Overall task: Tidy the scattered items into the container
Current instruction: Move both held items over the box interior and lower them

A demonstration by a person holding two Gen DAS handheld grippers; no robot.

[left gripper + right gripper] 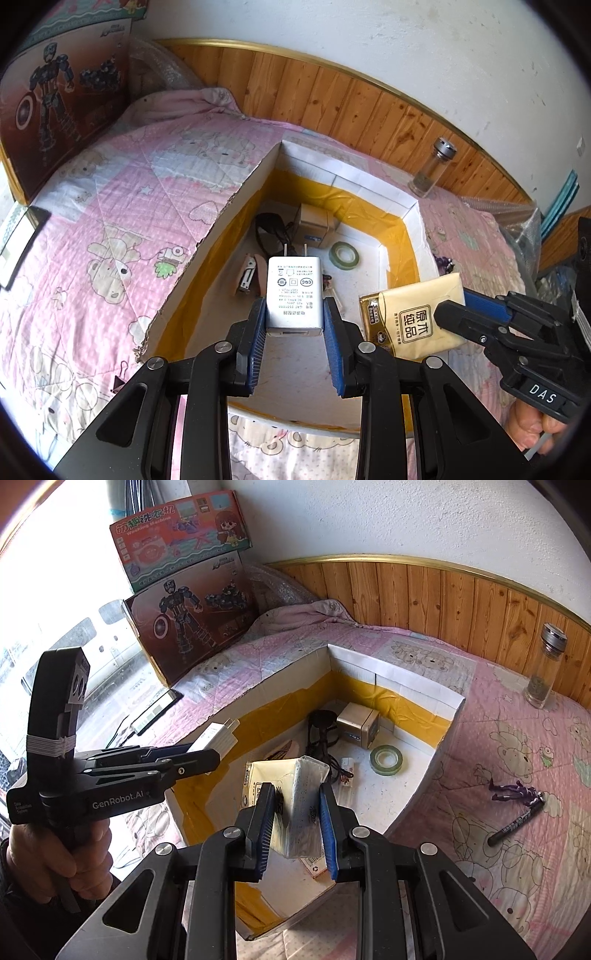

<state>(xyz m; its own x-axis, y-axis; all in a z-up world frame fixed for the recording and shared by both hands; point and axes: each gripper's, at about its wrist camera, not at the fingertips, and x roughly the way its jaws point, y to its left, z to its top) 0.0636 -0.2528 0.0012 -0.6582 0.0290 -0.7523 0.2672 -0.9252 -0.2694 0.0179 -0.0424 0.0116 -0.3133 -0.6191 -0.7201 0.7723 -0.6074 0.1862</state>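
Both tongs are loaded and poised above the cardboard box [373,184], which lies on the pink quilt [110,221] of the bed. Left gripper [294,325] is clamped on the white charger [293,291], its pads bearing on the two long sides of the lower half; the charger's long axis runs straight ahead along the fingers, prongs leading, and points toward the far corner of the box. Right gripper [297,812] is closed on the tissue pack [303,805], held by its thin edges so that the pack stands on edge between the pads; in the left wrist view the same pack [413,321] hangs over the box's right-hand wall, just beside the charger and apart from it. The relation that governs the coming move is vertical: each held item lies directly over the box floor, so release appears to call for lowering and opening rather than further travel. Of the two, the charger sits nearer the middle of the box, while the tissue pack is nearer the near-right wall (a small inward shift may be prudent before letting go). Already on the box floor are a tape roll [386,760], a small gold cube [357,723], a dark cord [322,727] and a stapler [247,275]. Still outside on the quilt, toward the right edge of the bed, lie a black marker [515,825] and a purple trinket [511,792], both on the right gripper's side.
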